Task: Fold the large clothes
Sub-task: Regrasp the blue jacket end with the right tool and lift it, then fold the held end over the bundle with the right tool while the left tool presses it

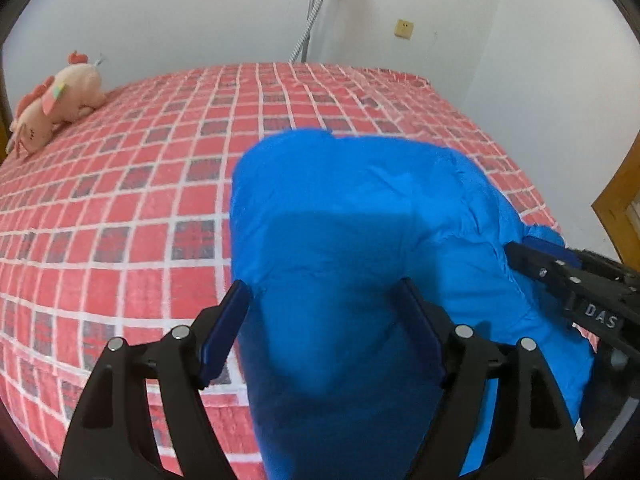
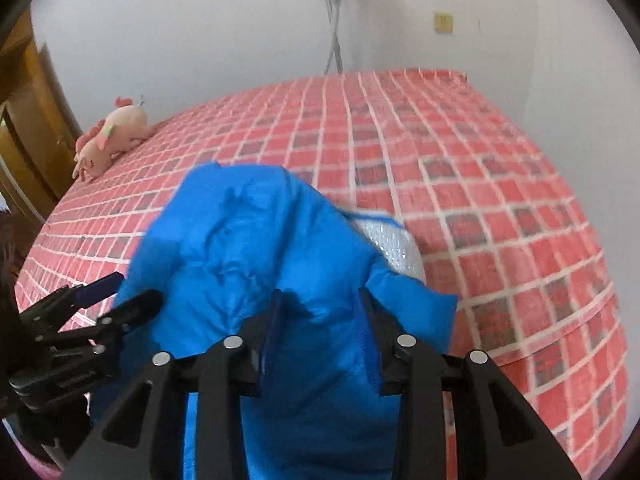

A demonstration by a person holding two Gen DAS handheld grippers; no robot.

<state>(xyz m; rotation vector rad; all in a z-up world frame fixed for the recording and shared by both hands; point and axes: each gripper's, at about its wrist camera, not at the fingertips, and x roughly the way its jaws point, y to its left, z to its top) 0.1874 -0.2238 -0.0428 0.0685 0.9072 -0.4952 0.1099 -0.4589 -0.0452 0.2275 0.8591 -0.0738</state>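
A blue padded jacket (image 1: 360, 208) lies bunched on the red checked bed cover (image 1: 120, 200). My left gripper (image 1: 324, 320) hangs over its near end with the jaws wide apart, the blue cloth showing between and below them. In the right wrist view the left gripper (image 2: 120, 292) comes in from the left at the jacket's (image 2: 248, 248) edge, with bed cover (image 2: 500, 208) showing in its gap. My right gripper (image 2: 322, 312) stands partly open with blue cloth between its fingers, unpinched. A patch of silver lining (image 2: 392, 240) shows at the jacket's right side. The right gripper (image 1: 524, 246) reaches the jacket's right edge.
A pink plush toy (image 1: 60, 100) lies at the bed's far left corner, also the plush toy (image 2: 112, 140). White walls stand behind the bed, with a socket (image 1: 404, 29) and a metal pole (image 1: 316, 8). Wooden door frames (image 2: 24, 120) flank the bed.
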